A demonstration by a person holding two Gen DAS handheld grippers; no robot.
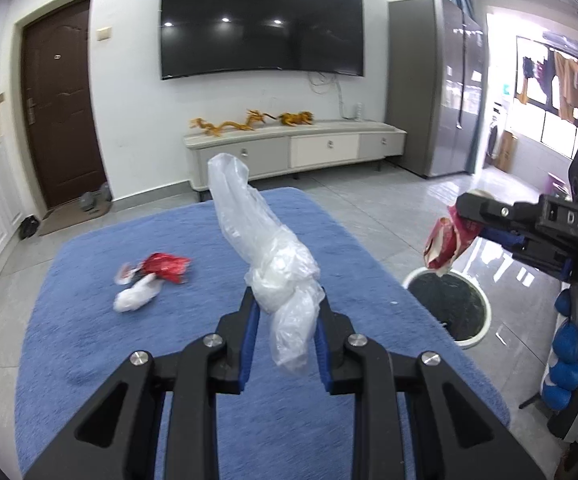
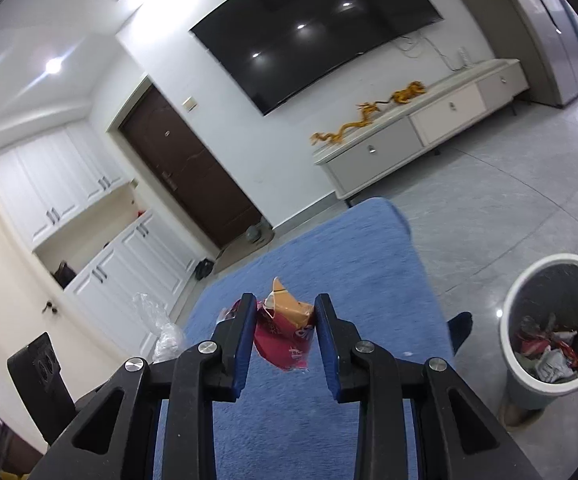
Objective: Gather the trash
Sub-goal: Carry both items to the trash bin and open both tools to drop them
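Pinching a knotted clear bag between its blue fingers, the left gripper holds it above the blue rug. The right gripper is clamped on a red wrapper, seen from the left view above the bin at the rug's right edge. More trash lies on the rug's far left, and wrappers already sit in the bin.

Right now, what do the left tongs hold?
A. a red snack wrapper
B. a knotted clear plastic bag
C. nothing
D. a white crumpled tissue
B: in the left wrist view the left tongs are closed on a knotted clear plastic bag, lifted above the blue rug.
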